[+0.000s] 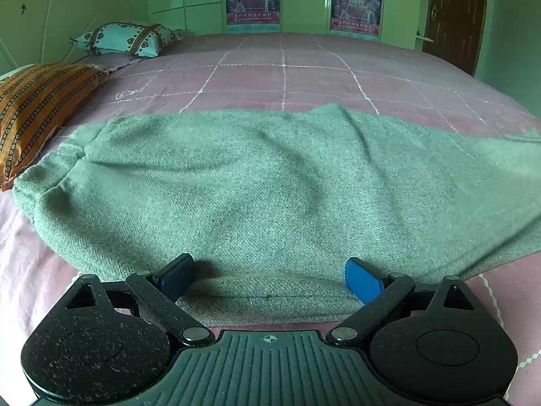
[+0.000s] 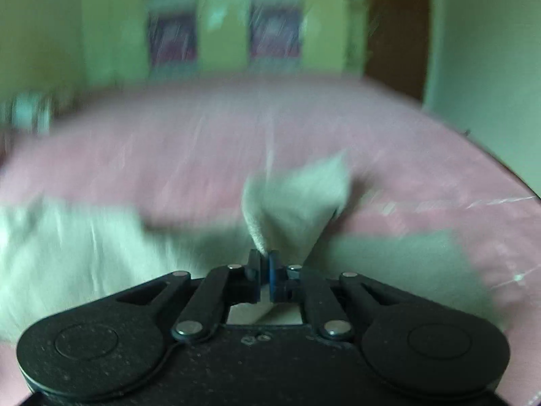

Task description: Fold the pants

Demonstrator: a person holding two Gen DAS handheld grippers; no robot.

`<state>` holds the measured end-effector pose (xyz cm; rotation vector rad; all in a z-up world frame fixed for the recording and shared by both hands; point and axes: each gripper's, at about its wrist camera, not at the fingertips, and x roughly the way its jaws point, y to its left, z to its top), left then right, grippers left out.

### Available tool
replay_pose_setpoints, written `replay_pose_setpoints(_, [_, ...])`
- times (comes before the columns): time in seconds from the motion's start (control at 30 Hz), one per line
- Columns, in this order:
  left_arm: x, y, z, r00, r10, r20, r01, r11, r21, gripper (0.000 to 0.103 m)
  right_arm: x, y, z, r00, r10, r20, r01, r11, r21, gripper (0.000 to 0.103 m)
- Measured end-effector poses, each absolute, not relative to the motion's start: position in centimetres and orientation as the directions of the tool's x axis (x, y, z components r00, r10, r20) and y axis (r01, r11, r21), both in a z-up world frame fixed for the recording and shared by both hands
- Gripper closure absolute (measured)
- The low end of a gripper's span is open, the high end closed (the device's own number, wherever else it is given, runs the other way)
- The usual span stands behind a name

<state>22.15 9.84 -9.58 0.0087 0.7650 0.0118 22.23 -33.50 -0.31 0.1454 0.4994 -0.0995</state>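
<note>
The left gripper (image 1: 269,279) has its jaws spread wide over the near hem of the green pants (image 1: 257,182), gripping nothing. The right gripper (image 2: 264,270) has its jaws pinched tight on a raised corner of the pants (image 2: 297,203). The pants lie across the pink bed (image 1: 304,77), with an orange pillow (image 1: 37,108) left of them and bare bedspread beyond toward the wardrobe (image 1: 304,0).
</note>
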Motion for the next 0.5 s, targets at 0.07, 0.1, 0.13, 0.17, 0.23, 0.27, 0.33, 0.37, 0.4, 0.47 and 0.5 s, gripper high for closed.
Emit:
replay_pose_setpoints(0.07, [22.2,9.8,-9.6,0.72,0.009,-0.694,-0.005,1.0,0.008,0.007,19.1,-34.8,-0.7,0.882,-0.05,-0.469,0.17,0.961,0.217,0.103])
replay_pose_setpoints(0.1, [22.2,9.8,-9.6,0.72,0.008,-0.694,-0.003,1.0,0.008,0.007,17.9,-35.7,-2.3,0.867,-0.058,-0.495,0.219,0.937,0.274,0.103])
replay_pose_setpoints(0.13, [22.3,9.8,-9.6,0.719,0.008,-0.695,-0.002,1.0,0.009,0.006,17.6,-36.3,-4.1,0.837,-0.062,-0.543,0.263,0.917,0.3,0.103])
replay_pose_setpoints(0.17, [22.3,9.8,-9.6,0.718,0.008,-0.696,-0.001,1.0,0.01,0.006,17.9,-36.9,-6.3,0.788,-0.053,-0.613,0.294,0.907,0.3,0.098])
replay_pose_setpoints(0.23, [22.3,9.8,-9.6,0.717,0.005,-0.697,0.001,1.0,0.008,0.006,17.4,-38.3,-7.6,0.795,-0.007,-0.607,0.288,0.884,0.367,0.098])
replay_pose_setpoints(0.27, [22.2,9.9,-9.6,0.718,0.004,-0.696,0.0,1.0,0.006,0.006,17.4,-38.4,-6.9,0.804,-0.024,-0.595,0.291,0.888,0.357,0.087])
replay_pose_setpoints(0.33, [22.3,9.7,-9.7,0.717,0.006,-0.697,-0.001,1.0,0.009,0.005,17.7,-37.6,-5.3,0.83,-0.055,-0.555,0.255,0.923,0.288,0.084])
replay_pose_setpoints(0.37, [22.4,9.6,-9.7,0.717,0.007,-0.697,0.001,1.0,0.011,0.003,18.1,-36.9,-4.5,0.842,-0.062,-0.536,0.217,0.948,0.232,0.084])
replay_pose_setpoints(0.4, [22.4,9.5,-9.8,0.717,0.01,-0.697,0.002,1.0,0.016,0.003,18.7,-36.2,-4.1,0.847,-0.073,-0.527,0.191,0.966,0.173,0.082])
replay_pose_setpoints(0.47, [22.4,9.4,-9.8,0.717,0.012,-0.697,0.002,1.0,0.019,0.003,20.8,-34.4,-3.7,0.832,-0.097,-0.546,0.123,0.992,0.012,0.078])
replay_pose_setpoints(0.5, [22.4,9.5,-9.8,0.717,0.009,-0.697,0.002,1.0,0.015,0.003,21.6,-33.8,-3.9,0.823,-0.112,-0.557,0.094,0.994,-0.061,0.078])
